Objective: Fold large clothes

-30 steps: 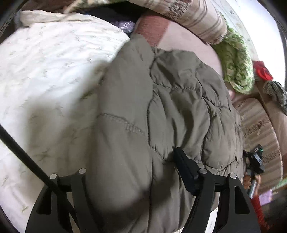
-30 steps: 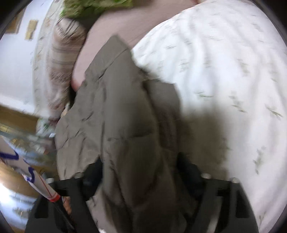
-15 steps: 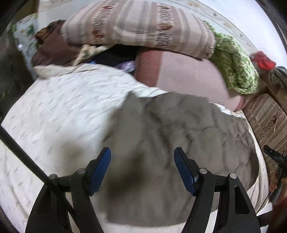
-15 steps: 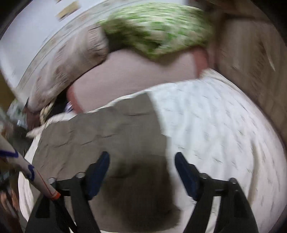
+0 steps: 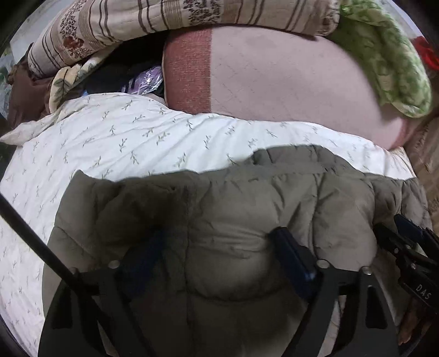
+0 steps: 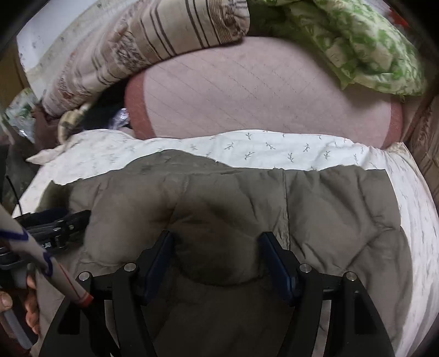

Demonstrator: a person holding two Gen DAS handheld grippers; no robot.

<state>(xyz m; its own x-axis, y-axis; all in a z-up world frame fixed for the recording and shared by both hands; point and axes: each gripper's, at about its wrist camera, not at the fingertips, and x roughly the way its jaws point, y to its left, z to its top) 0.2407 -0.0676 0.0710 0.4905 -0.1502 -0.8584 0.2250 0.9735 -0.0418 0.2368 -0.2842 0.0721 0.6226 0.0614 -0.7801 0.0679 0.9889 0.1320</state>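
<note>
An olive-grey quilted jacket (image 5: 247,208) lies on the white leaf-print bedsheet (image 5: 123,142); it also shows in the right wrist view (image 6: 247,197). My left gripper (image 5: 219,255) stands open, its blue pads apart, with a bulge of jacket fabric between them. My right gripper (image 6: 216,258) is open the same way, a hump of jacket between its pads. The right gripper also shows at the right edge of the left wrist view (image 5: 406,247). The left gripper shows at the left edge of the right wrist view (image 6: 55,225).
A pink mattress or cushion (image 5: 288,77) lies behind the sheet. A striped quilt (image 5: 164,19) and a green patterned blanket (image 5: 384,55) are piled on it. Dark clutter (image 5: 123,79) sits at the back left.
Both grippers swung from a steep view of the jacket to facing the pillows. The pads gripped jacket fabric a second ago, stood apart half a second ago, and now sit low on it.
</note>
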